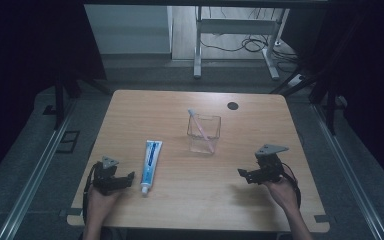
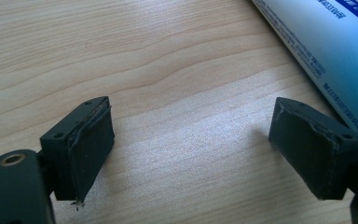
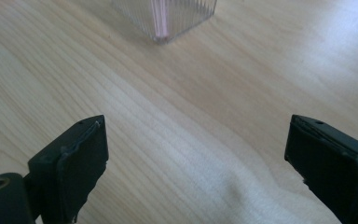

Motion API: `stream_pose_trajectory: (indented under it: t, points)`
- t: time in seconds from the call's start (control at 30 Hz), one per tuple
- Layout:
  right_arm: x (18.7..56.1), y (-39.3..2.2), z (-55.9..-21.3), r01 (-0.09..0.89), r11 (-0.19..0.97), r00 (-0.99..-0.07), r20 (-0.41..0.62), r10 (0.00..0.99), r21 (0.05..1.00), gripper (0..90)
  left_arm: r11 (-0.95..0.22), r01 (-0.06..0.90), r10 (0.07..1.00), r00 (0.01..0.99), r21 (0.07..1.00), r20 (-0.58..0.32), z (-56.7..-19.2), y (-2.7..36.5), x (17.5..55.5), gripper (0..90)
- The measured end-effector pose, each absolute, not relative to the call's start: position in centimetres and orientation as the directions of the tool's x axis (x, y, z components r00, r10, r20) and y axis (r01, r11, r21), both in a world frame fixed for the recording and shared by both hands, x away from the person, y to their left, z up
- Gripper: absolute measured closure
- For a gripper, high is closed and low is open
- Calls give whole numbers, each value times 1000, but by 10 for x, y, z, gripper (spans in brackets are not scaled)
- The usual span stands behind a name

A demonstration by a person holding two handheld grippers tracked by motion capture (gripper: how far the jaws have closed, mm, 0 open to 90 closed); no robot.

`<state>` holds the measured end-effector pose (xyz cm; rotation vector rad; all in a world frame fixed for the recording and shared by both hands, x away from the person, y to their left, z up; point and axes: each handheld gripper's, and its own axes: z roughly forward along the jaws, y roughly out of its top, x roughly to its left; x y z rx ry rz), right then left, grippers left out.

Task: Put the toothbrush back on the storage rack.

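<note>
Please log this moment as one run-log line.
left tongs: open, empty, beside toothpaste tube | right tongs: open, empty | toothbrush: leaning in clear cup

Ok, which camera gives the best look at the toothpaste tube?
The high view: the whole toothpaste tube lies flat beside the left gripper, cap towards the person. The left gripper view catches part of its printed body. The right gripper view faces the clear cup.

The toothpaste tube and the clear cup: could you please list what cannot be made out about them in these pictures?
- Tube: print too small in the high view; in the left gripper view the frame edge cuts it off, cap out of frame.
- Cup: top cut off in the right gripper view.
- Toothbrush: bristles too small to tell, high view.
</note>
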<state>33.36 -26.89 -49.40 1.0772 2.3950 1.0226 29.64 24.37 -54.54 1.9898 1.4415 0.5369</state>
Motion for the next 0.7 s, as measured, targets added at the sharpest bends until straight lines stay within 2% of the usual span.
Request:
stream_pose_trajectory:
  t: [0.7]
  points:
    - [322, -275, -534, 534, 470, -667, 8, 745, 703, 63, -214, 698, 948, 318, 684, -27, -545, 243, 297, 136]
